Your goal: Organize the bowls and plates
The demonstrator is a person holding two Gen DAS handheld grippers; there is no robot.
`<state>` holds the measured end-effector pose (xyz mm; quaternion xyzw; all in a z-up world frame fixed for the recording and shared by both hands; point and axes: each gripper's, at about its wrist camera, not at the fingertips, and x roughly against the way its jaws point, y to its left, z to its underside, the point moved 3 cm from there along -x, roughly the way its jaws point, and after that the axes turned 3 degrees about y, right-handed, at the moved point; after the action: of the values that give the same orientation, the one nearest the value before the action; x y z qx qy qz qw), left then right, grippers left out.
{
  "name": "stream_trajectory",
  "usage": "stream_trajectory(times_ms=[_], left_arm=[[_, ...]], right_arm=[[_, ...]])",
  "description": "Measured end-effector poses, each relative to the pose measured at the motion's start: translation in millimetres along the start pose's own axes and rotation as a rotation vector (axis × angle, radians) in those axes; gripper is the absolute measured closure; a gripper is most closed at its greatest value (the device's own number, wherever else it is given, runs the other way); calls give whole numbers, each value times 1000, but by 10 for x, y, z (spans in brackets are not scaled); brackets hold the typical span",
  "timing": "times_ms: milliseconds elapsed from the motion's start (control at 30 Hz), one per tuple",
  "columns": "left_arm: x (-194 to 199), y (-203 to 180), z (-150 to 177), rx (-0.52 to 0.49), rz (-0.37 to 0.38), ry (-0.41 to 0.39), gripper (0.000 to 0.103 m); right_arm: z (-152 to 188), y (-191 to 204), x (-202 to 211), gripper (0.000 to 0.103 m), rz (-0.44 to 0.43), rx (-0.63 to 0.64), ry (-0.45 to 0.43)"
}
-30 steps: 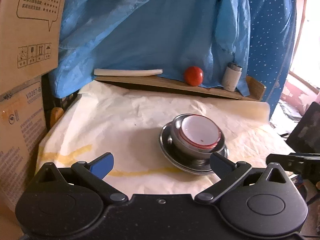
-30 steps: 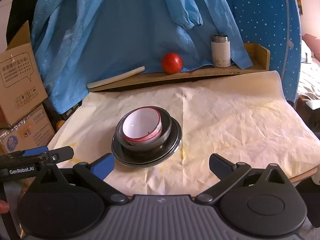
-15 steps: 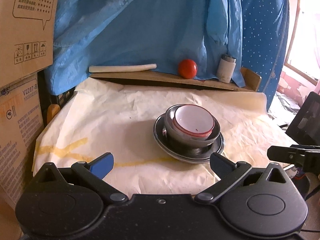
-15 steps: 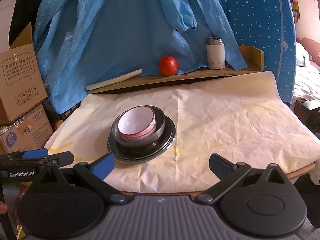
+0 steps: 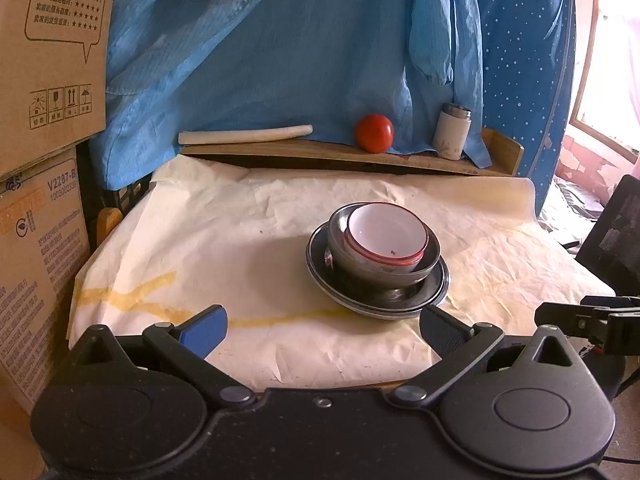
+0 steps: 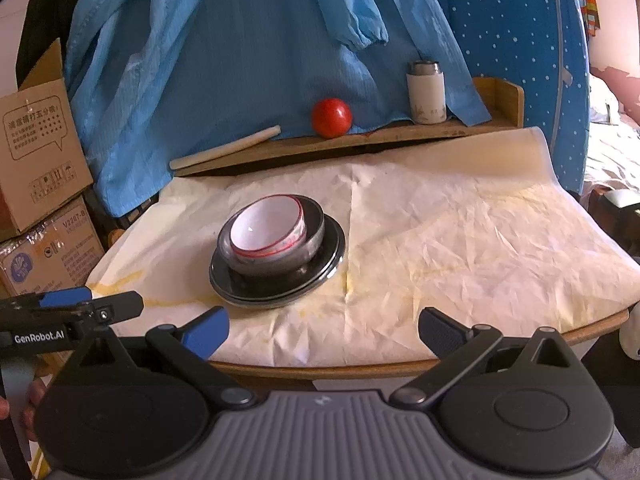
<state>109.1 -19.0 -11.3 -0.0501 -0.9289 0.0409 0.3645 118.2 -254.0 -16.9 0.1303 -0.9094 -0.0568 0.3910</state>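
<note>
A white bowl with a red rim (image 5: 386, 236) (image 6: 267, 228) sits inside a steel bowl (image 5: 380, 270) (image 6: 304, 248), which stands on stacked steel plates (image 5: 320, 276) (image 6: 332, 264) in the middle of the paper-covered table. My left gripper (image 5: 322, 330) is open and empty, held back at the table's near edge. My right gripper (image 6: 324, 330) is open and empty, also back at the near edge. The left gripper shows at the lower left of the right wrist view (image 6: 72, 312).
A wooden shelf (image 6: 360, 136) at the back holds a red tomato (image 6: 332, 117), a white flask (image 6: 426, 92) and a pale rod (image 6: 224, 148). Blue cloth (image 6: 260, 40) hangs behind. Cardboard boxes (image 5: 44, 120) stand at the left. A dark chair (image 5: 616, 236) is at the right.
Both grippers have drawn back from the stack toward the table's near edge. The stack of bowls and plates has not moved.
</note>
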Motion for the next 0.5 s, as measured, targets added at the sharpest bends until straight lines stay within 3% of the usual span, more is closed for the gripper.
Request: stream_trajectory(times_ms=[500], left_arm=[[-5,-21,28,-7,-3,10,1]], right_arm=[[38,-25,26,0,1,-7,1]])
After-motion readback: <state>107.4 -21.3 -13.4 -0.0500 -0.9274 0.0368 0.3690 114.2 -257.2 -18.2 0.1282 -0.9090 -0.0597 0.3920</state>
